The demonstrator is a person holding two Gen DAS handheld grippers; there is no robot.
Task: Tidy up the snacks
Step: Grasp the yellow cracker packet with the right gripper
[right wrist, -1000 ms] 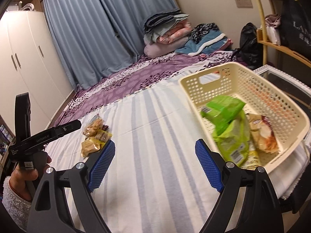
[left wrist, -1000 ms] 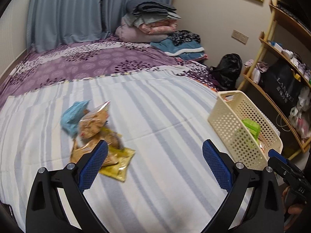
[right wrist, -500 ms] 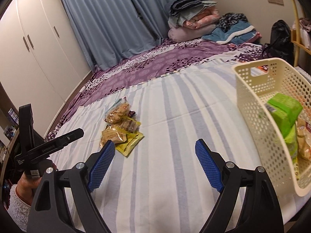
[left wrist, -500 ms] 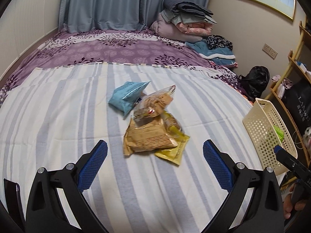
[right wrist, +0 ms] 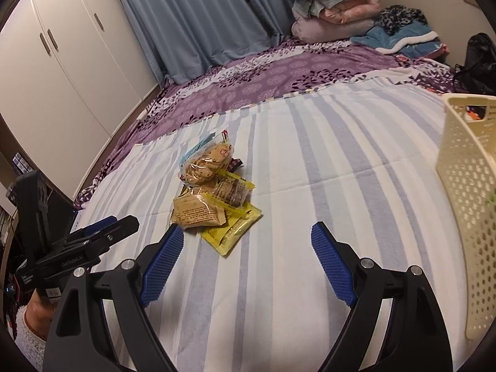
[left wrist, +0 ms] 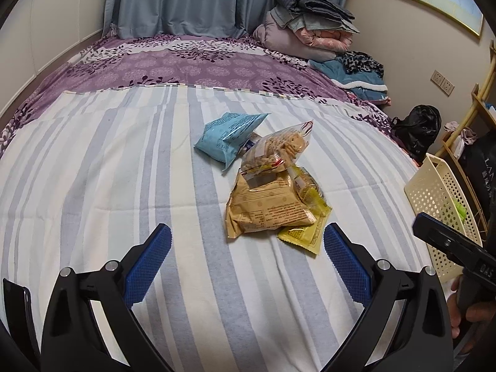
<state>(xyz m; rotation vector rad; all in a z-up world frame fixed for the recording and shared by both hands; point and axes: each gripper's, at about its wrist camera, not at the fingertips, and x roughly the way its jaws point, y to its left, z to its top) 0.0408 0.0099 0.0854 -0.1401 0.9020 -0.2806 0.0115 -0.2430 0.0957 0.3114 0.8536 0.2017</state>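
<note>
Both my claws, left claw (left wrist: 246, 263) and right claw (right wrist: 245, 263), are spread apart and empty. The snack pile (left wrist: 269, 186) lies just ahead on the bed (left wrist: 93, 186), unsorted; the basket (right wrist: 468, 186) off to the right holds some already.

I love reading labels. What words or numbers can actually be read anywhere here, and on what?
"LAN": white letters on the black bag by the shelf, cut off.
"DAS": on the black handle of the right claw, partial.
Print on the tan snack packet and yellow snack packet: too small to read.
</note>
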